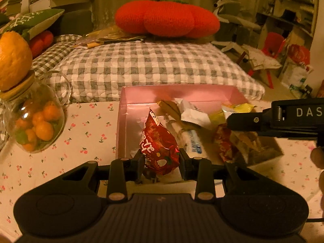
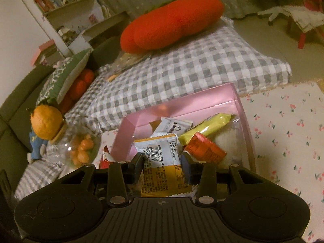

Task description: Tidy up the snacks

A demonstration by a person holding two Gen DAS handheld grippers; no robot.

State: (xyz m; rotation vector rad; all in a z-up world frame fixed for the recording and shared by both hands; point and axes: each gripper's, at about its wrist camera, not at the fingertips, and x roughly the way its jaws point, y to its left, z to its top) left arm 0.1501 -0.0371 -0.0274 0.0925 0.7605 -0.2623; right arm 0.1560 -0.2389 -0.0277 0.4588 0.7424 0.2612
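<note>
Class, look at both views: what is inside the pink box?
Inside the pink box lie loose snack packets: a white one, a yellow one and a red one. Anything beneath them is covered.

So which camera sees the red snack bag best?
The left wrist view: the red snack bag sits front and centre, clamped in the left gripper by the pink box. The right wrist view shows only a red sliver low beside the box's left wall.

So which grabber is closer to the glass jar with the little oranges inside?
Left. The left gripper, clamping a red snack packet, sits just right of the jar. The right gripper holds a packet over the pink box, farther away.
</note>
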